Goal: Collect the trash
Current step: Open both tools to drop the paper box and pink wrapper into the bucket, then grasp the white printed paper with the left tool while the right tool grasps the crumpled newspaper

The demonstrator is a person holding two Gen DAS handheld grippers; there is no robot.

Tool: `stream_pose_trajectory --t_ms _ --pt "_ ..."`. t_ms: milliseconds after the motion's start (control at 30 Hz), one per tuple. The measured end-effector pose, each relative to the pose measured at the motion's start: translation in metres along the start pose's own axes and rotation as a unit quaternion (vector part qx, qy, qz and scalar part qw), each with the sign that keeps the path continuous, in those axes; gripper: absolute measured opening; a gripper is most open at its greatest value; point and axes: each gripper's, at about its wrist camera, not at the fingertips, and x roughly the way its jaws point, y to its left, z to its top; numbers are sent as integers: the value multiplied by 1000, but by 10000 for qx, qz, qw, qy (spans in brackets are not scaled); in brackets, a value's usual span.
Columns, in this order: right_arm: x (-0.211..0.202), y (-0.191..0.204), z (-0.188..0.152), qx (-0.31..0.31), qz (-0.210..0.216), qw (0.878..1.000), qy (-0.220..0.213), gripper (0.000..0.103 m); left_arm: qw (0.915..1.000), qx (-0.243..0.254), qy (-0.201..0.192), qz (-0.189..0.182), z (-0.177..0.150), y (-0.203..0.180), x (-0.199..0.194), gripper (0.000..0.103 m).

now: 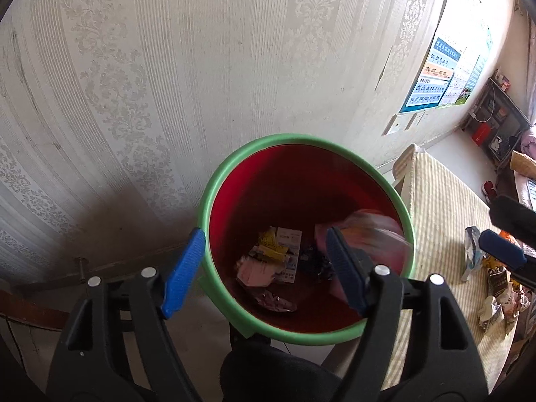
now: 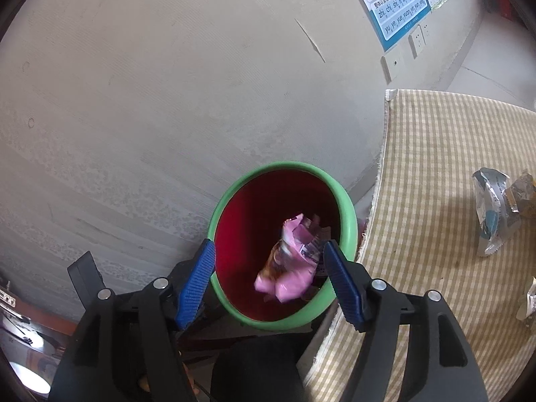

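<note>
The black arms and blue pads of the left gripper are seen nearest the lens, spread wide with nothing between them, one pad outside the green rim of the bin and the other over its red interior. Paper scraps are seen lying on the bin's bottom. A blurred pink wrapper is caught inside the bin's mouth, between and just beyond the pads of the right gripper, which is likewise held open and grips nothing. The bin is set against a patterned wall, beside a checked cloth. On that cloth, well apart from both grippers, a silver-blue packet and a heap of crumpled wrappers are left lying. A chart is fixed to the wall.
</note>
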Motion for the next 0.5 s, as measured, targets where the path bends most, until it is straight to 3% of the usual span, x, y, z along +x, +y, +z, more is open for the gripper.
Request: stream_pose_trajectory --t_ms 133,267,400,500 --pt "-24 -10 -15 -175 -169 9996 -137 66 9998 111 -54 -132 -9 -10 -10 71" --pt "-57 -35 -39 -380 -618 9969 -308 66 9989 328 -81 -326 -20 -29 -22 71" --pt "-97 -84 -66 -396 -1329 9893 -450 66 9970 562 -12 -528 -33 -52 -30 71" --pt "-132 -131 -83 -195 -2010 9771 -671 66 9952 722 79 -657 -44 -69 -33 71"
